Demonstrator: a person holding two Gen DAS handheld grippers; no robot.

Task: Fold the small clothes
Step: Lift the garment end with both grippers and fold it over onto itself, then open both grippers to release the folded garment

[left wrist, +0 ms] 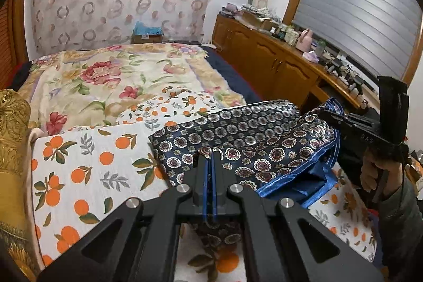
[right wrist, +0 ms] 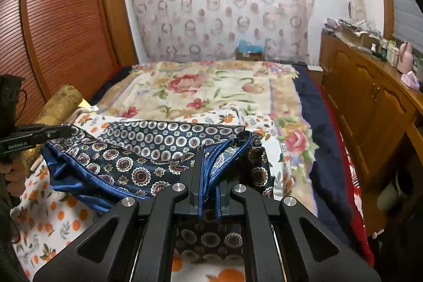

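Observation:
A small dark navy garment (left wrist: 253, 139) with round medallion print and shiny blue trim lies partly lifted over the orange-print cloth (left wrist: 87, 168) on the bed. My left gripper (left wrist: 210, 153) is shut on its blue-edged hem. My right gripper (right wrist: 208, 152) is shut on the blue-trimmed edge of the same garment (right wrist: 148, 149) at its other side. Each gripper shows in the other's view, the right one (left wrist: 327, 114) at the right edge, the left one (right wrist: 66, 130) at the left edge. The garment hangs slack between them.
A floral blanket (left wrist: 111, 75) covers the bed beyond. A gold cushion (left wrist: 13, 128) sits at the left. A wooden cabinet (right wrist: 370, 102) with clutter runs along the right. A slatted wooden wardrobe (right wrist: 58, 25) stands at the left. A patterned curtain (right wrist: 219, 4) hangs behind.

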